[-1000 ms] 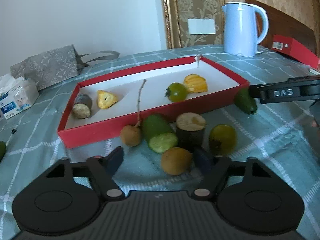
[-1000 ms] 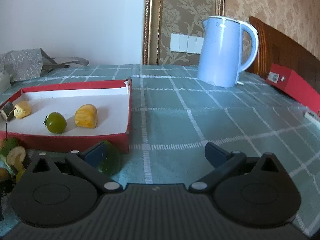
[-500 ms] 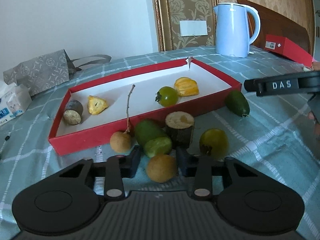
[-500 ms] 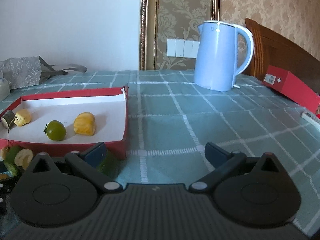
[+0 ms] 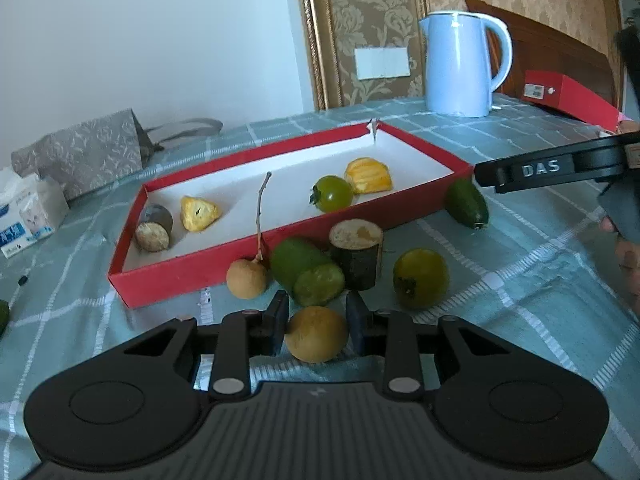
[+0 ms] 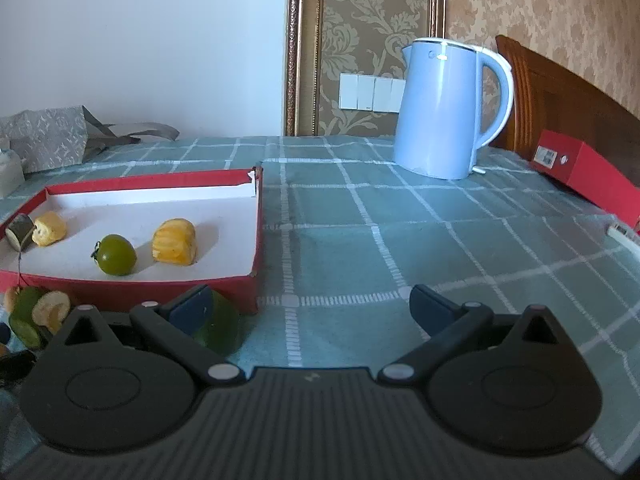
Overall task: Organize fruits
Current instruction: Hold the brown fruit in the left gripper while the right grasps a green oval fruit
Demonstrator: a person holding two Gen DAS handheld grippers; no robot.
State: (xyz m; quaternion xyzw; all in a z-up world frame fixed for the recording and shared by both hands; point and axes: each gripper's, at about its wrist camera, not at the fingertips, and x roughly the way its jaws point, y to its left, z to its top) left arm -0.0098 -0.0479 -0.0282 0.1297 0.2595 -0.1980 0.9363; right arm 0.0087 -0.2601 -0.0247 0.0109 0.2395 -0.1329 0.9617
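Note:
My left gripper (image 5: 317, 320) is shut on a round tan longan (image 5: 317, 334) in front of the red tray (image 5: 256, 256). Beyond it on the cloth lie a stemmed longan (image 5: 247, 279), a cut green fruit (image 5: 308, 272), a dark cut stub (image 5: 356, 254) and a yellow-green tomato (image 5: 420, 278). A green fruit (image 5: 467, 203) lies by the tray's right corner. The tray holds a green tomato (image 5: 332, 193), two yellow pieces (image 5: 368, 176) and a dark stub (image 5: 154, 227). My right gripper (image 6: 308, 300) is open and empty over the cloth, right of the tray (image 6: 256, 236).
A blue kettle (image 6: 448, 108) stands at the back. A red box (image 6: 588, 172) lies at the right edge. A grey bag (image 5: 88, 156) and a tissue pack (image 5: 24, 212) are at the left. The right gripper's body (image 5: 560, 166) reaches in at the right of the left wrist view.
My left gripper's jaws have closed from wide open onto the tan longan. The right gripper has drawn back a little and stays open.

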